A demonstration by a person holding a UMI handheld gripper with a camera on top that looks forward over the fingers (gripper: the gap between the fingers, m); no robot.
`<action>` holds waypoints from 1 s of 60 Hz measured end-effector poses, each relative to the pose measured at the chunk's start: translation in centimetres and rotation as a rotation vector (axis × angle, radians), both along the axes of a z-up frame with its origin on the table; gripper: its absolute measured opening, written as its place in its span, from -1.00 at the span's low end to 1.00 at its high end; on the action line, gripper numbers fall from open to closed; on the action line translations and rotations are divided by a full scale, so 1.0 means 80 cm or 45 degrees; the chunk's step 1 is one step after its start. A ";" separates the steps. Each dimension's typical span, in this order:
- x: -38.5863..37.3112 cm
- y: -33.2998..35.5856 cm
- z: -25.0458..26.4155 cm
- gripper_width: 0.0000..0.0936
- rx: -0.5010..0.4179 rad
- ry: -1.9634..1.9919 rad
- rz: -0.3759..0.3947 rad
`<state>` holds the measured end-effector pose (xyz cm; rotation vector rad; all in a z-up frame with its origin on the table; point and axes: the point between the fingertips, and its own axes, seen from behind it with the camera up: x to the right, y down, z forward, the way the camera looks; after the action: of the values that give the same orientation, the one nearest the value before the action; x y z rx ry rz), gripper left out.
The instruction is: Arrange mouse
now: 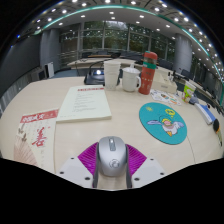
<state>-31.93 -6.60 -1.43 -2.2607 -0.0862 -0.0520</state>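
- While one grey mouse (111, 156) is sitting between the two fingers, the tool (111, 160) is closing in on it, its purple pads (88, 155) lying against both flanks of the mouse with no gap showing, so it is gripping the mouse just above the pale worktop (120, 115).
- Just beyond the fingers and to the left, one red-and-white printed packet (33, 131) is lying flat on the worktop.
- Ahead of the mouse, one white booklet with a red heading (84, 101) is lying flat, well apart from the tool.
- To the right of the booklet, one round teal mat with a cartoon print (162, 123) is resting on the worktop.
- Farther back, one white mug (130, 79) is standing upright, and just beside it one tall red-and-white container (148, 72) is standing; what either is holding cannot be told.
- At the far right, several small items (194, 95) are crowding the worktop's edge, too small to count.
- Beyond the worktop, an office room with rows of ceiling lights (110, 10) is stretching away.
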 end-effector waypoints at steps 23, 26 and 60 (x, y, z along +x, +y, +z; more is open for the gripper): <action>0.018 0.069 0.207 -0.23 0.322 0.176 0.052; 0.049 0.088 0.229 -0.24 0.364 0.187 0.027; 0.250 0.168 0.019 0.00 0.030 0.139 -0.119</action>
<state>-11.95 6.87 0.05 -2.2386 0.0776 0.0205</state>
